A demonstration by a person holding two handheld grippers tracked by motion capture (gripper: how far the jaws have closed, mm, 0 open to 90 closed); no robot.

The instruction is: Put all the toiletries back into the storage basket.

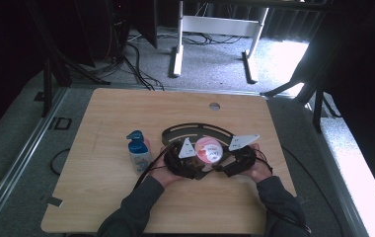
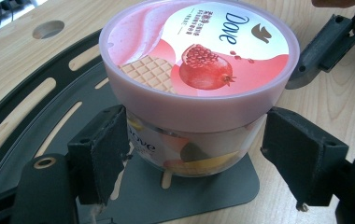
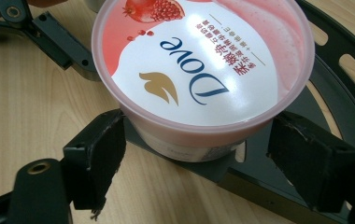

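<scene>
While your two grippers flank the one jar (image 1: 208, 149) mid-table, bare wood lies ahead and left. It stands lidded, contents unseen, on a black plate (image 2: 189, 198). Left gripper (image 2: 196, 154) hugs its body; right gripper (image 3: 196, 156) gapes, pads clear. One bottle (image 1: 138, 151) stands left.

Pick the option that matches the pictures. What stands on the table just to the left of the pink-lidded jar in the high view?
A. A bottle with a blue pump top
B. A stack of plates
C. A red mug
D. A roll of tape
A: a clear bottle with a blue pump top stands upright on the wooden table, left of the pink-lidded jar.
</scene>
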